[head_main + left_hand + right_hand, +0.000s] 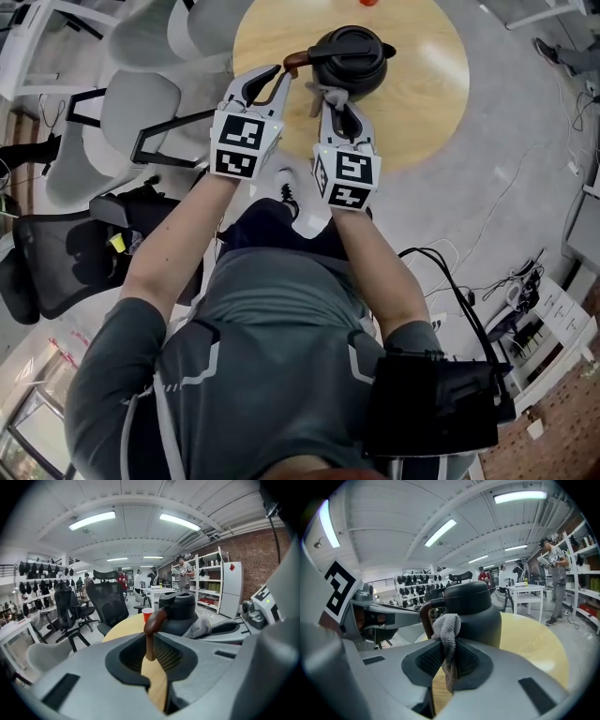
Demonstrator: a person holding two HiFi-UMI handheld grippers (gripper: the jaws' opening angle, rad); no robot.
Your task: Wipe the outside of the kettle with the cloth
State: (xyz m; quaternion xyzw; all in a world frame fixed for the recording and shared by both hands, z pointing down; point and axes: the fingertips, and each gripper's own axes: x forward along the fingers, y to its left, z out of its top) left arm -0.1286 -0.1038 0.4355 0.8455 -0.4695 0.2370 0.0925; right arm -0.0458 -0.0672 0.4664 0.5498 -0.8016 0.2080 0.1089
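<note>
A black kettle (pixel 349 58) with a brown handle (pixel 294 62) stands on the round wooden table (pixel 422 103). My left gripper (pixel 281 77) comes in from the left. In the left gripper view its pads sit on either side of the handle (pixel 151 630) and hold it. My right gripper (pixel 336 101) is shut on a grey cloth (pixel 330 94). In the right gripper view the bunched cloth (pixel 446 634) sticks up between the pads, right against the kettle (pixel 476 611) beside its handle (pixel 425 620).
A red cup (pixel 146 614) stands on the far side of the table. Grey chairs (pixel 141 108) and a black office chair (pixel 56 262) crowd the left. Cables (pixel 506 281) lie on the floor to the right. People stand at shelves in the background.
</note>
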